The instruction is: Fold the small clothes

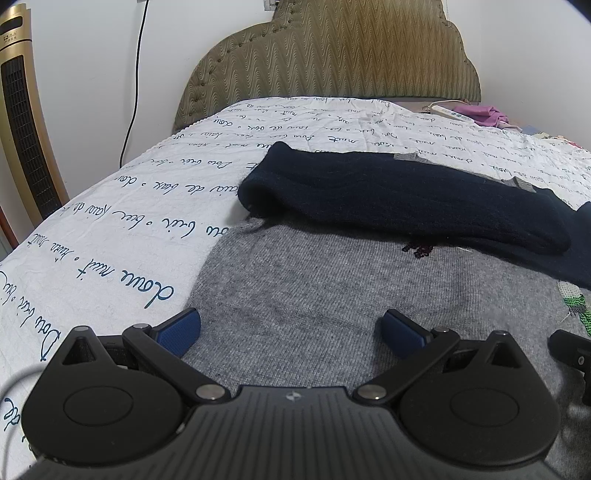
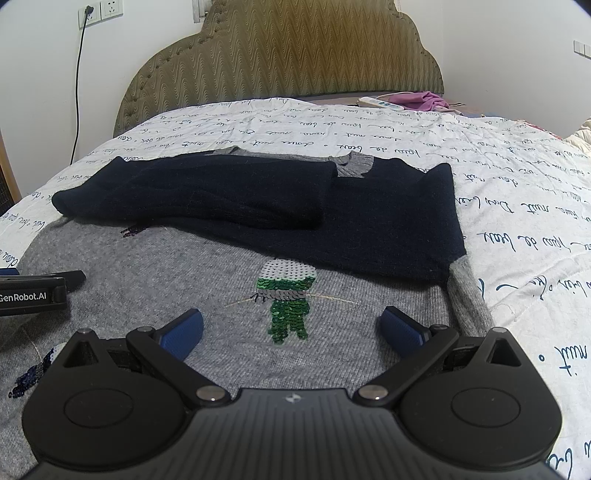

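My left tool (image 1: 290, 330) hangs with its blue pads spread wide and nothing between them, low over the grey body of the sweater (image 1: 295, 280). My right tool (image 2: 291, 326) is just as wide apart and empty, with the green sequin figure (image 2: 286, 299) stitched on the sweater (image 2: 166, 266) showing between its fingers.

The sweater lies flat on the bed, its dark navy sleeves (image 2: 258, 206) folded across the chest, and the grey collar (image 2: 352, 164) peeks out at the far edge. The bedsheet (image 1: 129, 229) under it is white with blue cursive script all over; I cannot make the words out with confidence.

The right view catches my other tool at its left edge, where white lettering reads "GenRobot.AI" (image 2: 22, 296). It also shows a wall socket (image 2: 99, 13) with a black cord plugged in. The left view alone shows a gold tower fan (image 1: 22, 122) by the wall. Both views take in the padded olive headboard (image 1: 332, 55), a white power strip (image 1: 452, 112) and a purple cloth (image 1: 480, 113) at the head of the bed.
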Action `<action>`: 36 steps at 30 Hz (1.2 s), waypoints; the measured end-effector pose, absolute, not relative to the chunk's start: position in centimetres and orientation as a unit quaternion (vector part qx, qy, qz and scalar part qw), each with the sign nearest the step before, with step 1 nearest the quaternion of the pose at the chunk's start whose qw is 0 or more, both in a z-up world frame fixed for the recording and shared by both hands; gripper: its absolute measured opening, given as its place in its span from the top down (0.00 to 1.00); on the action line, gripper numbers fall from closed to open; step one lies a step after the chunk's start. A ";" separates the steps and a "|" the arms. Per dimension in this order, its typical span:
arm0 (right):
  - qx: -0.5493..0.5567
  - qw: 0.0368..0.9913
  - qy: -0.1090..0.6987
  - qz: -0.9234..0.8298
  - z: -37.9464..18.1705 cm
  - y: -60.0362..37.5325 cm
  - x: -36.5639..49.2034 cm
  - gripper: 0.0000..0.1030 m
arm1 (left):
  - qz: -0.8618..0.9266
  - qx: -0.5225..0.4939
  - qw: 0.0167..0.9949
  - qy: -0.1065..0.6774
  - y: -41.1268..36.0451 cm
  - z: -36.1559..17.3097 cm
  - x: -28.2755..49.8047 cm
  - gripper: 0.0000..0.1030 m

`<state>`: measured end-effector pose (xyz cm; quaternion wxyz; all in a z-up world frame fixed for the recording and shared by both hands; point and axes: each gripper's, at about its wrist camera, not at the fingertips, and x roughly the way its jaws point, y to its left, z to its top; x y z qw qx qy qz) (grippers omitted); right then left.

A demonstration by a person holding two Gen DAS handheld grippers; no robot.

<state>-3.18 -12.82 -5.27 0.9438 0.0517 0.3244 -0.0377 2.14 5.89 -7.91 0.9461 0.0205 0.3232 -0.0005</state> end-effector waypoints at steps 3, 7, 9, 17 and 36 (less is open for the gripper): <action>0.052 0.944 0.324 -0.038 -5.3 -12.8 -3.2 0.00 | -0.001 0.020 0.946 0.323 5.8 -7.9 2.2 0.00; 0.051 0.944 0.324 -0.038 -5.2 -12.7 -3.2 0.00 | 0.000 0.020 0.946 0.323 5.8 -7.9 2.2 0.00; 0.049 0.944 0.325 -0.038 -5.3 -12.8 -3.2 0.00 | -0.002 0.019 0.946 0.325 5.8 -7.9 2.2 0.00; 0.046 0.943 0.327 -0.037 -5.2 -12.8 -3.2 0.00 | 0.001 0.020 0.946 0.324 5.8 -7.9 2.2 0.01; 0.142 0.931 0.328 0.072 -1.5 -13.1 -14.0 0.00 | -0.003 0.055 0.941 0.333 7.5 -4.9 -5.0 0.00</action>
